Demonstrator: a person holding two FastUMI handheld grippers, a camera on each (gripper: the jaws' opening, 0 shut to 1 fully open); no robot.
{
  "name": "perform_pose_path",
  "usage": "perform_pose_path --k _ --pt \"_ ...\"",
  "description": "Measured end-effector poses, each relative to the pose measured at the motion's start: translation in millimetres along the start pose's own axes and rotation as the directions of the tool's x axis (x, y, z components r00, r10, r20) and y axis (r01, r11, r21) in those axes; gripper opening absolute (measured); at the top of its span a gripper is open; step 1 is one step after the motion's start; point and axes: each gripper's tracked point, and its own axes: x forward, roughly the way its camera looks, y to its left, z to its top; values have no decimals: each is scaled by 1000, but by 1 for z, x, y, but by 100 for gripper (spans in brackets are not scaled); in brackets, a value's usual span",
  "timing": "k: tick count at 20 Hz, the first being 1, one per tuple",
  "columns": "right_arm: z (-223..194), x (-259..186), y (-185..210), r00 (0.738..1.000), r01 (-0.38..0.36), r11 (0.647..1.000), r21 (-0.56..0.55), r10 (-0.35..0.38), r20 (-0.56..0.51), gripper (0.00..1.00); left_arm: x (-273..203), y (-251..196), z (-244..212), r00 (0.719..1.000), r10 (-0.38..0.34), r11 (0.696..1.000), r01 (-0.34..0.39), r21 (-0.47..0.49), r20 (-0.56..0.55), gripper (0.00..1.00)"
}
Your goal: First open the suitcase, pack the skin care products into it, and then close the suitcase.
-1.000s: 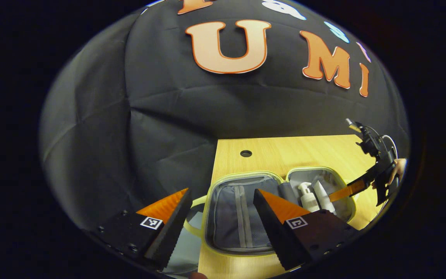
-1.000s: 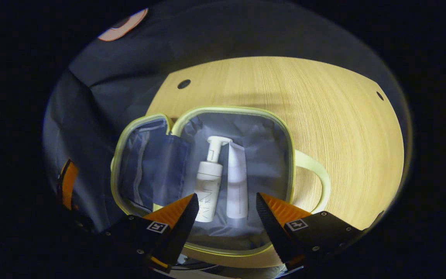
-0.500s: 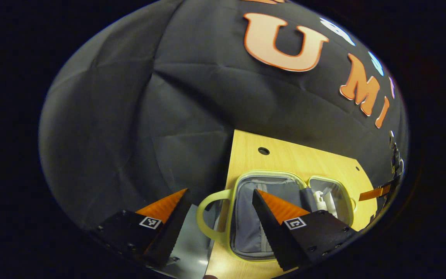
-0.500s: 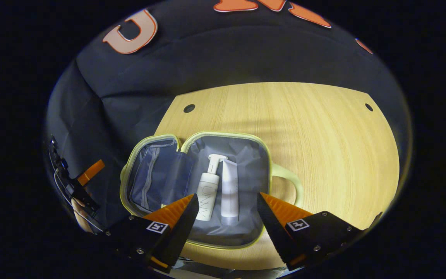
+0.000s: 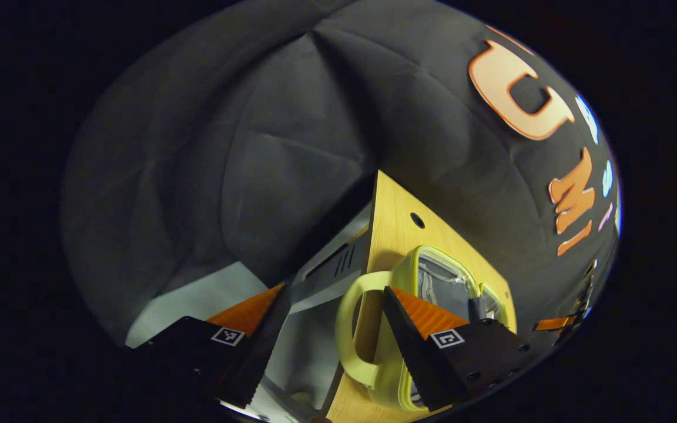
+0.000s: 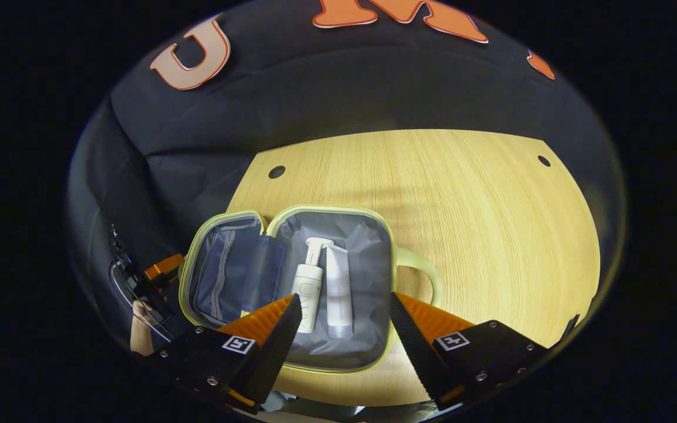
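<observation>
Moved: the left hand-held gripper (image 5: 329,329) has swung out past the table's (image 6: 462,200) left edge, jaws apart, empty.
Right hand-held gripper (image 6: 344,329): spread, holding nothing.
Pale-green soft suitcase (image 6: 374,358): open flat, white pump bottle (image 6: 308,291) and white tube (image 6: 338,294) inside.
Closing well: catch the pale-green loop handle (image 5: 347,329), fold the lid over squarely.

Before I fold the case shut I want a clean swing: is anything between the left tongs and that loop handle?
Nothing visible is. In the left gripper view the left tongs stand open with the suitcase's loop handle right between the fingers, apart from both. Pump bottle and tube lie flat inside.
</observation>
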Motion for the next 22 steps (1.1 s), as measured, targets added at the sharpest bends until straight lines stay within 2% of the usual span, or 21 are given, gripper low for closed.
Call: perform_pose_path --k 2,4,6,7,11,12,14,16,22 --pt "1 0 -3 1000 13 1000 2 -13 6 96 10 -3 -5 997 -77 992 78 -104 13 99" --pt "0 -2 -7 1000 24 1000 13 -24 2 96 20 -6 -16 992 -123 975 125 -186 20 97" --pt "0 -3 -10 999 32 999 25 -32 6 96 26 -8 -26 989 -146 970 144 -198 4 95" --pt "-1 -5 -11 999 33 999 32 -33 5 96 32 -3 -31 992 -122 978 118 -172 -11 94" --pt "-4 -9 -17 999 33 998 45 -33 3 96 33 -10 -32 997 -67 989 63 -130 -31 14" --pt "-3 -9 -17 1000 29 998 48 -29 5 96 32 -12 -27 998 -47 995 44 -93 -29 16" --pt "-2 -10 -17 1000 20 999 47 -20 11 96 23 -28 -20 1000 -24 1000 24 10 -16 12" --pt "3 -12 -16 1000 2 999 49 -4 28 96 7 -45 -7 1000 12 993 -12 117 -1 11" --pt "20 -25 -30 996 -30 999 36 27 80 96 -56 -130 38 998 -33 961 17 277 53 11"
